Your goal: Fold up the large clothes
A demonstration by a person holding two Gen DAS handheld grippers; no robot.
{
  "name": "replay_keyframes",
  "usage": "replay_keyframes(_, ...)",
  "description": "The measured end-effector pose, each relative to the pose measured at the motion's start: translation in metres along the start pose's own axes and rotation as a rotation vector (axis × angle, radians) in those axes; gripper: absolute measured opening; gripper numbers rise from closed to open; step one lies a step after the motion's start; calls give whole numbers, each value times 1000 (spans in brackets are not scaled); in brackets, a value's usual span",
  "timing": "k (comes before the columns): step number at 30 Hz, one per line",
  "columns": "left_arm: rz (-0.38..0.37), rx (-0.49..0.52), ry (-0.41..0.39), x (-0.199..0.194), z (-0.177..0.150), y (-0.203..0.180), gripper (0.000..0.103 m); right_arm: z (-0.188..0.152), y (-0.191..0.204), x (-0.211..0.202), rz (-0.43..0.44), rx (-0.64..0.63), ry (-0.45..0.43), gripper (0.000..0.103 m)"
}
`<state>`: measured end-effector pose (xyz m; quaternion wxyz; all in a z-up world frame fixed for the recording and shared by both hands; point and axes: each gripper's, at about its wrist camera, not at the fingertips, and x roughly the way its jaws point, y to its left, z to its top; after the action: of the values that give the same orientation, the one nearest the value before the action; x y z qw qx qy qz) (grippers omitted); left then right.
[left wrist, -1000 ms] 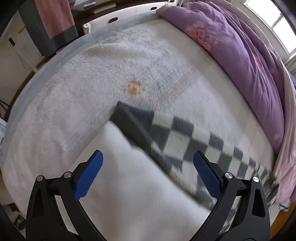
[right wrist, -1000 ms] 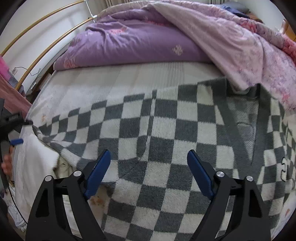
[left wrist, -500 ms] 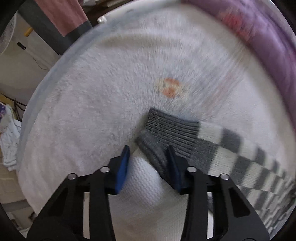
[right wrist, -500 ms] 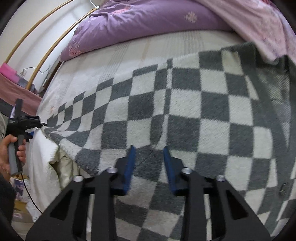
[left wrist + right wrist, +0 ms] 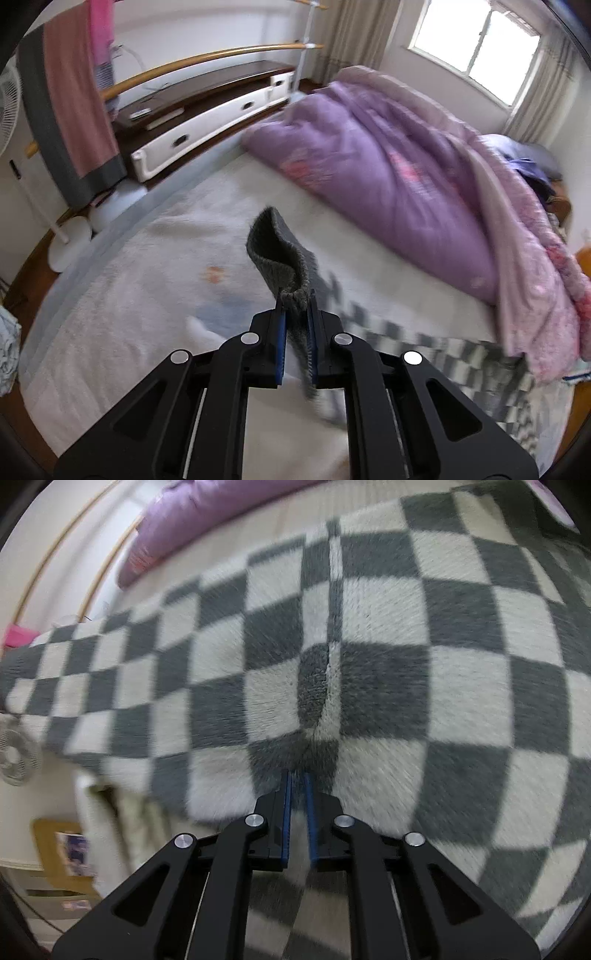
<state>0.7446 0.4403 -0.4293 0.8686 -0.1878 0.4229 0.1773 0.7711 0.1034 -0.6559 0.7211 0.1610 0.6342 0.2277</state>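
Left wrist view: my left gripper (image 5: 295,314) is clamped on the grey ribbed cuff (image 5: 280,254) of the checkered sweater (image 5: 461,362). Its jaws have just been closing, with the knit between them. The cuff stands up above the pads and curls over; the sleeve trails down to the white blanket (image 5: 147,288) covering the bed. The purple duvet (image 5: 388,177) lies bunched along the far side, near the sweater's body.

Right wrist view: my right gripper (image 5: 298,786) has just been closing too, and is now pinched narrow on a raised fold of the sweater (image 5: 369,635) beside the centre seam (image 5: 330,653). The garment is spread flat across the bed.

Risks, as I judge them: the left hold is only at the cuff's edge, so a fast pull could slip the knit free. The right pinch may have caught the blanket beneath, dragging it along. The sleeve could snag the duvet when carried across.
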Motion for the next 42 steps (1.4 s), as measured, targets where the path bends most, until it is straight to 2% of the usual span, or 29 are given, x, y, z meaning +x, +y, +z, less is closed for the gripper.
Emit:
replay_keyframes(4,-92,46,-23,-28,-15,-66,9,-14,-19,-70,53,-16,-101,8)
replay_keyframes(8,-189,145,-16,-37,-47,-170,9,-39,-68,-146,20,-12,-190,8)
replay_keyframes(13,-286,229,78,-17,-110,-291,9,-76,-170,-239,-107,73,-296,10)
replay_keyframes(15,-289,277,94,-4,-137,-329,9,-92,-212,-270,-151,130,-333,10)
replay_keyframes(16,-289,302,117,6,-155,-356,9,-100,-232,-285,-174,161,-354,11)
replay_keyframes(19,-287,342,210,33,-198,-407,9,-127,-298,-333,-274,287,-441,11)
replay_keyframes(22,-297,388,270,49,-233,-439,9,-155,-353,-372,-353,437,-525,15)
replay_keyframes(23,-295,416,297,56,-249,-454,9,-166,-375,-385,-372,498,-550,24)
replay_keyframes(24,-294,435,317,62,-261,-462,9,-174,-394,-393,-375,540,-559,28)
replay_keyframes(26,-283,479,343,74,-288,-483,9,-195,-437,-404,-368,665,-584,50)
replay_keyframes(27,-271,496,353,80,-299,-490,9,-204,-454,-408,-346,710,-599,53)
replay_keyframes(31,-224,513,407,100,-327,-503,9,-233,-517,-413,-227,903,-629,55)
replay_keyframes(34,-180,534,423,114,-343,-512,11,-242,-549,-407,-188,1008,-627,55)
replay_keyframes(36,-170,535,443,121,-349,-512,19,-245,-563,-399,-156,1059,-613,57)
replay_keyframes(37,-174,533,453,122,-351,-513,31,-244,-570,-393,-150,1098,-590,57)
replay_keyframes(38,-188,520,459,123,-352,-512,53,-245,-575,-390,-134,1126,-587,61)
replay_keyframes(39,-201,503,443,119,-352,-510,61,-244,-580,-386,-116,1140,-595,61)
replay_keyframes(42,-249,484,404,103,-349,-502,69,-239,-587,-388,-103,1127,-680,62)
